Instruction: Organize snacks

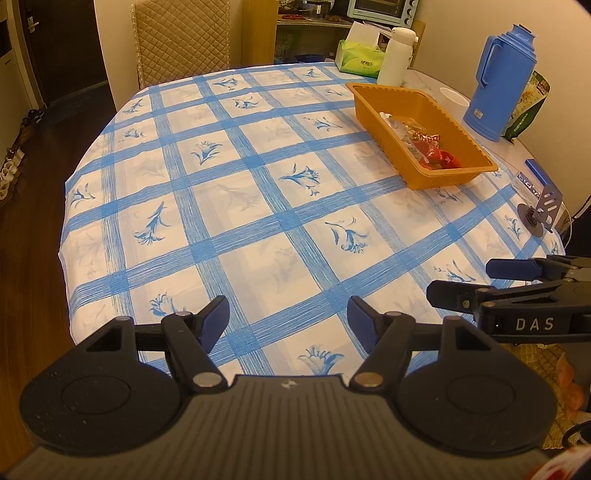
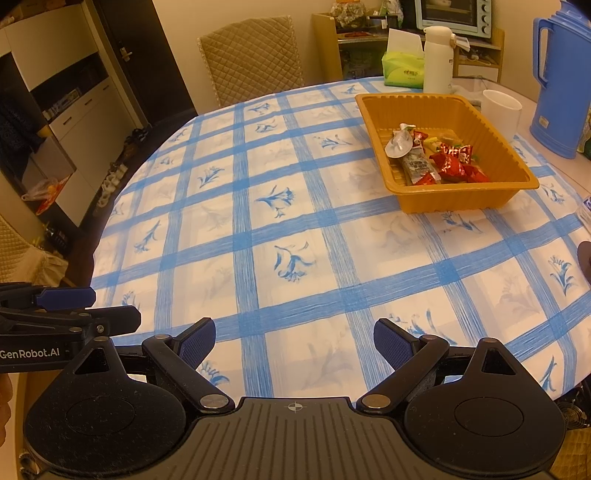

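Wrapped snacks (image 2: 439,158) lay heaped in the orange tray (image 2: 373,110), while the left gripper (image 1: 288,317) and right gripper (image 2: 293,341) hovered side by side over the tablecloth (image 2: 295,229), jaws spread, empty.

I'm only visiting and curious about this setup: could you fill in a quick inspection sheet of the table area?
Surface: round table under a blue-and-white checked floral tablecloth, otherwise bare in the middle.
Job's things: orange ribbed plastic tray holding red-wrapped snacks.
Clutter: blue plastic thermos jug, white bottle, green tissue pack, white cup.
Grippers: left hand-held gripper open, empty; right hand-held gripper open, empty.
Cables: nothing seen.
Surroundings: quilted beige chair, blue toaster oven.
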`<control>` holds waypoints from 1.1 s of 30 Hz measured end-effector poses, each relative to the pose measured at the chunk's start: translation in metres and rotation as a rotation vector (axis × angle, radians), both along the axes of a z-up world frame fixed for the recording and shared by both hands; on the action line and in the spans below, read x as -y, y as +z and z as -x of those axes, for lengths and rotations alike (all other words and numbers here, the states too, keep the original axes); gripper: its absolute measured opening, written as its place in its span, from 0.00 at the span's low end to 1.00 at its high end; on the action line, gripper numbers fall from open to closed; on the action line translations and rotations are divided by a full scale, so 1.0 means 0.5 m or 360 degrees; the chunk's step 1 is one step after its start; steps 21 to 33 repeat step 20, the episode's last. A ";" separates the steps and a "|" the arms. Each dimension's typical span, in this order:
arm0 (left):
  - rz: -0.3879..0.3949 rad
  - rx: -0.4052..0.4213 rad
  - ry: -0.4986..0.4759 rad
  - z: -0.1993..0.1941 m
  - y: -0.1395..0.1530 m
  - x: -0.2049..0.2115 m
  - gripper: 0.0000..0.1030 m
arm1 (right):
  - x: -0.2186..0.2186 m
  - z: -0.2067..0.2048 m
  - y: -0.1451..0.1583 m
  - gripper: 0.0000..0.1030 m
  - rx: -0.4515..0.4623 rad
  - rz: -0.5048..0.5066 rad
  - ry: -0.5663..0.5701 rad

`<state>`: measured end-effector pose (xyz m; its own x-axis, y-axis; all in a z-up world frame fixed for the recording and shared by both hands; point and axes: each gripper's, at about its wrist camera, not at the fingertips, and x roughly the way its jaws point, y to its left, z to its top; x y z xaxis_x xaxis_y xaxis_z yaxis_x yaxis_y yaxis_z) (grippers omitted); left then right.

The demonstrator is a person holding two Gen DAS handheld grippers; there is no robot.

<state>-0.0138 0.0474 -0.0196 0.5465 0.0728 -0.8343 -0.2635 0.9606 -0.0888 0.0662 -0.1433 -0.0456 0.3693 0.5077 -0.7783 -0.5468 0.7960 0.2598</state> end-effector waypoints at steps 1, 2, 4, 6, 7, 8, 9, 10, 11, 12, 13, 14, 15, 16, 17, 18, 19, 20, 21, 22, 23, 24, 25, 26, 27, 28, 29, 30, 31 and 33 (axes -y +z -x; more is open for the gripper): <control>0.0000 0.0001 -0.0002 -0.002 0.000 0.003 0.66 | 0.000 0.000 0.000 0.89 0.0000 0.0000 -0.0001; 0.0000 0.0002 -0.0003 -0.003 0.000 0.005 0.66 | 0.000 0.001 0.000 0.89 0.0000 0.0000 -0.0001; -0.0001 0.0003 -0.0004 -0.007 0.000 0.010 0.66 | 0.002 -0.002 0.001 0.89 0.0001 -0.0001 -0.0004; -0.0001 0.0004 -0.0005 -0.008 0.000 0.012 0.66 | 0.002 -0.001 0.001 0.89 0.0001 -0.0001 -0.0004; -0.0001 0.0004 -0.0005 -0.007 0.000 0.012 0.66 | 0.001 -0.001 0.001 0.89 0.0001 -0.0001 -0.0003; -0.0001 0.0003 -0.0004 -0.007 0.000 0.012 0.66 | 0.001 0.000 0.001 0.89 0.0001 0.0000 -0.0003; -0.0001 0.0004 -0.0004 -0.007 0.000 0.012 0.66 | 0.001 0.000 0.001 0.89 0.0002 -0.0001 -0.0002; -0.0001 0.0003 -0.0004 -0.005 0.001 0.010 0.66 | 0.002 0.000 0.001 0.89 0.0002 -0.0001 -0.0002; -0.0001 0.0004 -0.0004 -0.005 0.001 0.010 0.66 | 0.002 -0.002 0.001 0.89 0.0002 -0.0001 -0.0001; -0.0002 0.0003 -0.0003 -0.007 0.001 0.012 0.66 | 0.002 -0.002 0.001 0.89 0.0003 -0.0001 0.0000; -0.0001 0.0005 -0.0003 -0.004 0.001 0.012 0.66 | 0.003 -0.003 0.000 0.89 0.0004 -0.0001 0.0001; 0.0001 0.0007 -0.0001 -0.004 0.002 0.014 0.66 | 0.003 -0.004 0.000 0.89 0.0004 -0.0001 0.0003; 0.0001 0.0009 0.0000 -0.005 0.003 0.015 0.66 | 0.003 -0.003 -0.001 0.89 0.0005 0.0000 0.0004; 0.0002 0.0011 0.0000 -0.006 0.003 0.015 0.66 | 0.003 -0.004 -0.001 0.89 0.0005 0.0000 0.0005; 0.0002 0.0010 0.0000 -0.006 0.003 0.015 0.66 | 0.000 -0.001 -0.001 0.89 0.0005 0.0002 0.0005; 0.0001 0.0010 0.0000 -0.008 0.004 0.017 0.66 | -0.001 0.000 -0.001 0.89 0.0006 0.0002 0.0006; 0.0002 0.0009 0.0000 -0.006 0.003 0.015 0.67 | -0.002 0.001 -0.001 0.89 0.0006 0.0003 0.0007; 0.0005 0.0006 0.0002 -0.007 0.003 0.012 0.66 | -0.002 0.002 0.000 0.89 0.0007 0.0004 0.0007; 0.0005 0.0006 0.0002 -0.007 0.003 0.012 0.66 | -0.002 0.002 0.000 0.89 0.0007 0.0004 0.0007; 0.0005 0.0006 0.0002 -0.007 0.003 0.012 0.66 | -0.002 0.002 0.000 0.89 0.0007 0.0004 0.0007; 0.0005 0.0006 0.0002 -0.007 0.003 0.012 0.66 | -0.002 0.002 0.000 0.89 0.0007 0.0004 0.0007; 0.0005 0.0006 0.0002 -0.007 0.003 0.012 0.66 | -0.002 0.002 0.000 0.89 0.0007 0.0004 0.0007; 0.0005 0.0006 0.0002 -0.007 0.003 0.012 0.66 | -0.002 0.002 0.000 0.89 0.0007 0.0004 0.0007; 0.0005 0.0006 0.0002 -0.007 0.003 0.012 0.66 | -0.002 0.002 0.000 0.89 0.0007 0.0004 0.0007; 0.0005 0.0006 0.0002 -0.007 0.003 0.012 0.66 | -0.002 0.002 0.000 0.89 0.0007 0.0004 0.0007; 0.0005 0.0006 0.0002 -0.007 0.003 0.012 0.66 | -0.002 0.002 0.000 0.89 0.0007 0.0004 0.0007; 0.0005 0.0006 0.0002 -0.007 0.003 0.012 0.66 | -0.002 0.002 0.000 0.89 0.0007 0.0004 0.0007; 0.0005 0.0006 0.0002 -0.007 0.003 0.012 0.66 | -0.002 0.002 0.000 0.89 0.0007 0.0004 0.0007; 0.0005 0.0006 0.0002 -0.007 0.003 0.012 0.66 | -0.002 0.002 0.000 0.89 0.0007 0.0004 0.0007; 0.0005 0.0006 0.0002 -0.007 0.003 0.012 0.66 | -0.002 0.002 0.000 0.89 0.0007 0.0004 0.0007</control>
